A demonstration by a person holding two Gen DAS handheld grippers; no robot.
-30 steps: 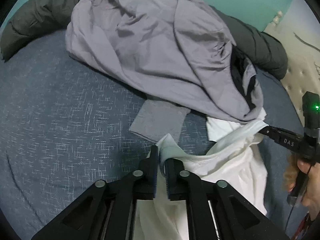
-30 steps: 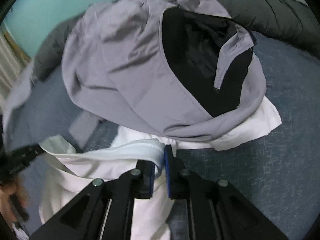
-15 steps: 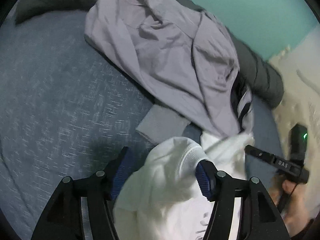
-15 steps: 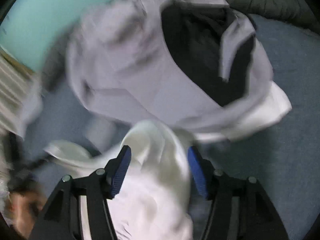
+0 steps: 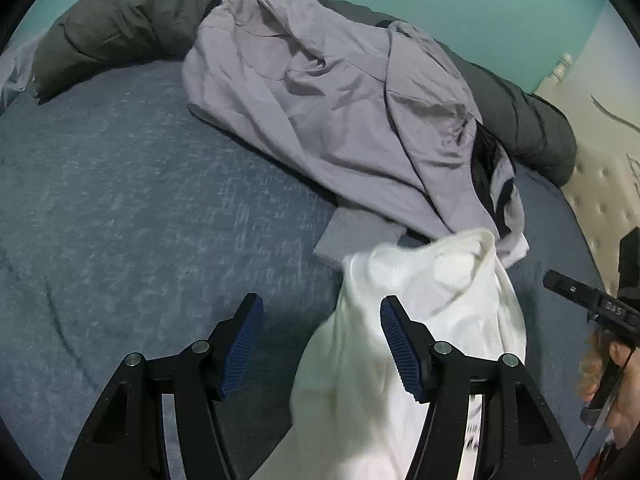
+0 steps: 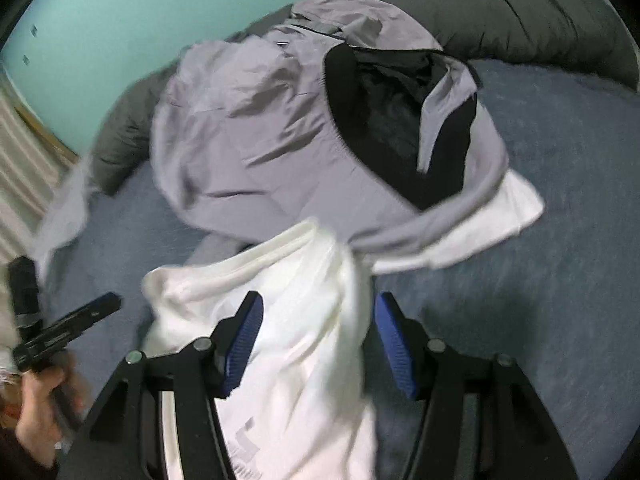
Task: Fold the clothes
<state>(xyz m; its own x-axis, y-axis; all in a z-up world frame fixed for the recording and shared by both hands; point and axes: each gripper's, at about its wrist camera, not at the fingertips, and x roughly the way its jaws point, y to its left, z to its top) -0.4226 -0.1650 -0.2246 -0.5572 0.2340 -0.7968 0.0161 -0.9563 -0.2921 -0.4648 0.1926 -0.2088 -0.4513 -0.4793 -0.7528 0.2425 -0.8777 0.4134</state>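
Gaping left tongs [image 5: 320, 340], right tongs [image 6: 316, 340]; white shirt [image 6: 304, 320] crumpled (soft folds).

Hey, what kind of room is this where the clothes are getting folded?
Most likely a bedroom: a bed with a blue sheet, a dark grey duvet bunched along the teal wall, and a cream tufted headboard.

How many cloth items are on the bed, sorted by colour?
White: 1, the shirt between the open left gripper and open right gripper
Light grey: 1, the jacket with black lining
Mid grey: 1, the folded cloth partly under the jacket
Dark grey: 1, the rolled quilt along the wall
Total: 4
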